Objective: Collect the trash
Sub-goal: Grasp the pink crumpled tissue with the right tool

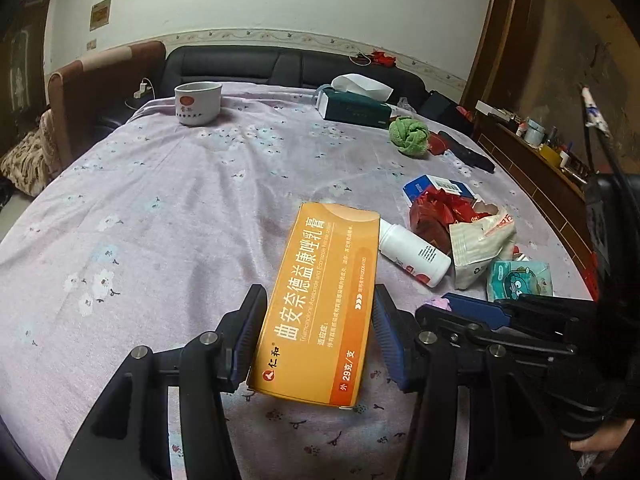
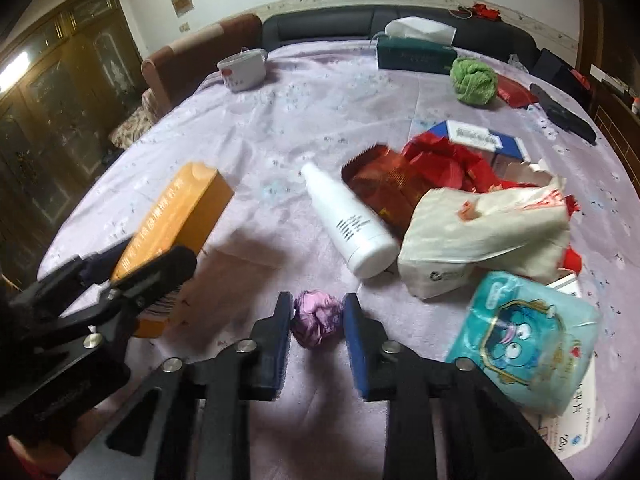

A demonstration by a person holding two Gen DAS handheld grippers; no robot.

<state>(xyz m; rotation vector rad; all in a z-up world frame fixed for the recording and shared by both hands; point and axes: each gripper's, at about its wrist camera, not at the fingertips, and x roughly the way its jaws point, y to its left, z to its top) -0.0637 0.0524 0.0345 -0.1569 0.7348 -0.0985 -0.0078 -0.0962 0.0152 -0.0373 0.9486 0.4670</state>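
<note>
Trash lies scattered on a worktop draped in a pale lilac floral cloth (image 1: 160, 208), and the white bottle (image 2: 348, 220), lying on its side near the middle, serves as the landmark here. Just left of the bottle, an orange medicine box (image 1: 320, 304) is clamped by its long sides in the left claw (image 1: 318, 332), the blue pads pressing both edges. In front of the bottle, nearest the right wrist camera, a small crumpled lilac paper ball (image 2: 318, 322) sits on the cloth between the pads of the right claw (image 2: 318, 320) — the pads sit right beside it on each side, but whether they are actually squeezing it cannot be told.

Right of the bottle, touching it, lies a heap: a dark red foil wrapper (image 2: 380, 184), crumpled red wrappers (image 2: 448, 168), a torn cream-coloured packet (image 2: 488, 232) and a blue and white box (image 2: 476, 138). In front of that heap lies a teal tissue pack with a cartoon face (image 2: 524, 340).

Well beyond the bottle stand a white cup (image 1: 198, 102), a dark green tissue box (image 1: 356, 106) and a green cloth ball (image 1: 408, 136) — with a black remote (image 1: 466, 152) just right of the ball.
</note>
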